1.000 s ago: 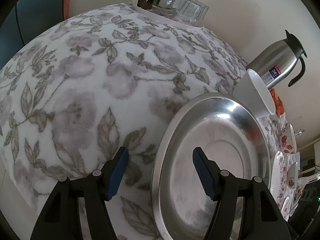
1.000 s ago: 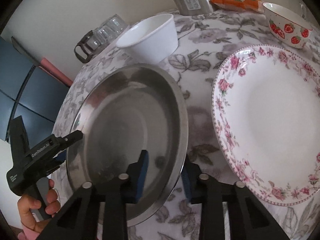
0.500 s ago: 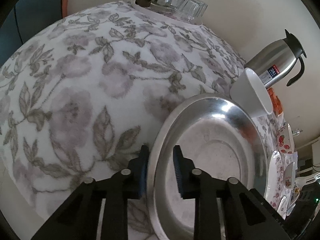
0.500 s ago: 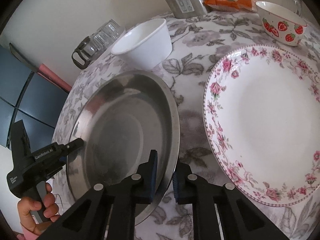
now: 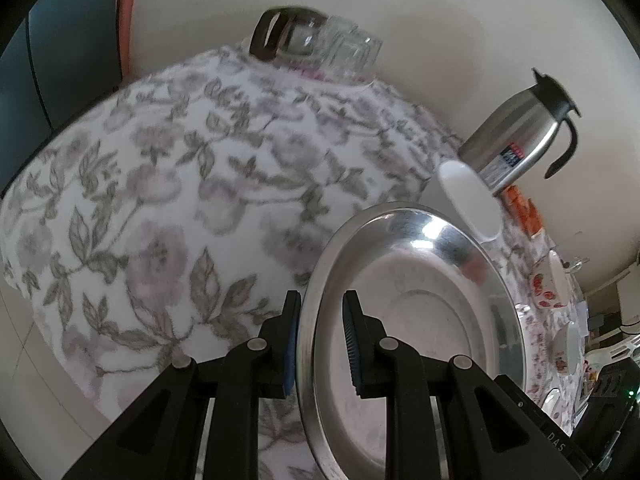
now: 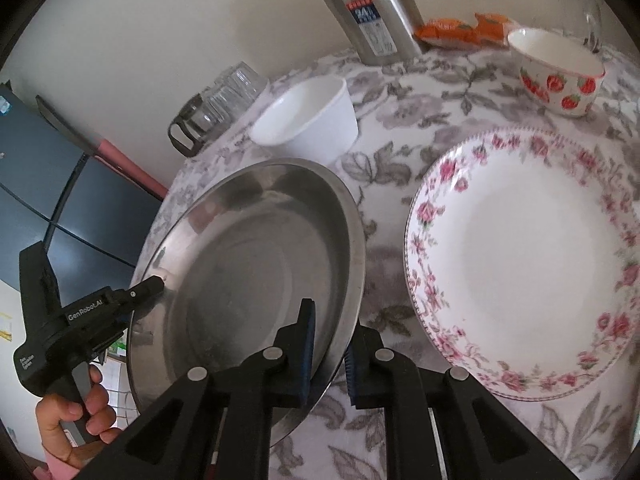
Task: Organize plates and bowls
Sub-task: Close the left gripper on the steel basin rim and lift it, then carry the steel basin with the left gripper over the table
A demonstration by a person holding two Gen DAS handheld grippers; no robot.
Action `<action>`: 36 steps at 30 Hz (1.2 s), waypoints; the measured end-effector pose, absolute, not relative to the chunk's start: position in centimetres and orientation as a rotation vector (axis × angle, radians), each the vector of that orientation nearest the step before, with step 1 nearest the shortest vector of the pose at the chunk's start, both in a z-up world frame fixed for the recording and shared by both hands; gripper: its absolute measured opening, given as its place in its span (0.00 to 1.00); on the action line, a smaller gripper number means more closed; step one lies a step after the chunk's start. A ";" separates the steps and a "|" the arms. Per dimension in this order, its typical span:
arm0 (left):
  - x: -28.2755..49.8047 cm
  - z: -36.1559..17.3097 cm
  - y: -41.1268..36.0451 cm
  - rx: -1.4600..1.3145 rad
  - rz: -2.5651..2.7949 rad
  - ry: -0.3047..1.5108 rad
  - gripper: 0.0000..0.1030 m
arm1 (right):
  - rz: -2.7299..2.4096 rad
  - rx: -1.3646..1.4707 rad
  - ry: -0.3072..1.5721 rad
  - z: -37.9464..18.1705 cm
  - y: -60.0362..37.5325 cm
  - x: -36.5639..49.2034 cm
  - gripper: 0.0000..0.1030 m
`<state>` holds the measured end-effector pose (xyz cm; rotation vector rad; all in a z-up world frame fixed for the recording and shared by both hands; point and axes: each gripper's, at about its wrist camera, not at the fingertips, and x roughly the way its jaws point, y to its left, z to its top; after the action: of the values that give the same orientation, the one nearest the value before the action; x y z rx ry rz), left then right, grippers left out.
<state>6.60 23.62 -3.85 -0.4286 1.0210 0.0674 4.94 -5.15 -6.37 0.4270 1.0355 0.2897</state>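
Grippers, left gripper [image 5: 320, 340] and right gripper [image 6: 328, 354], clamp steel plate [image 6: 248, 264] at opposite rims.

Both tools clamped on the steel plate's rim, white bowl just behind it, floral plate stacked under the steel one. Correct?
Not quite. The floral plate is not under the steel plate; it lies beside it on the tablecloth, with a strip of cloth between them, as the right wrist view shows. The rest holds: the left tool and right tool both clamp the rim, and the white bowl sits just behind.

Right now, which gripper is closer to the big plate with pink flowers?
Right. The right gripper clamps the steel plate's rim on the side beside the flowered plate; the left gripper clamps the opposite, far rim.
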 end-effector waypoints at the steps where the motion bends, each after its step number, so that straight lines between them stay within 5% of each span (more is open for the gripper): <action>1: 6.5 -3.1 23.3 -0.422 0.063 1.008 0.21 | 0.293 0.427 1.020 -5.8 -5.4 4.7 0.14; 21: 7.1 9.2 10.6 -0.349 -0.195 0.814 0.21 | 0.187 0.435 0.716 5.3 -16.9 0.1 0.15; 36: 8.5 9.0 1.7 -0.344 -0.336 0.828 0.21 | 0.044 0.494 0.652 6.3 -25.9 -1.6 0.15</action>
<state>8.52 1.71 9.01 -0.3439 0.8282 -0.3361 -1.62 -25.91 6.35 0.4940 0.6519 0.0445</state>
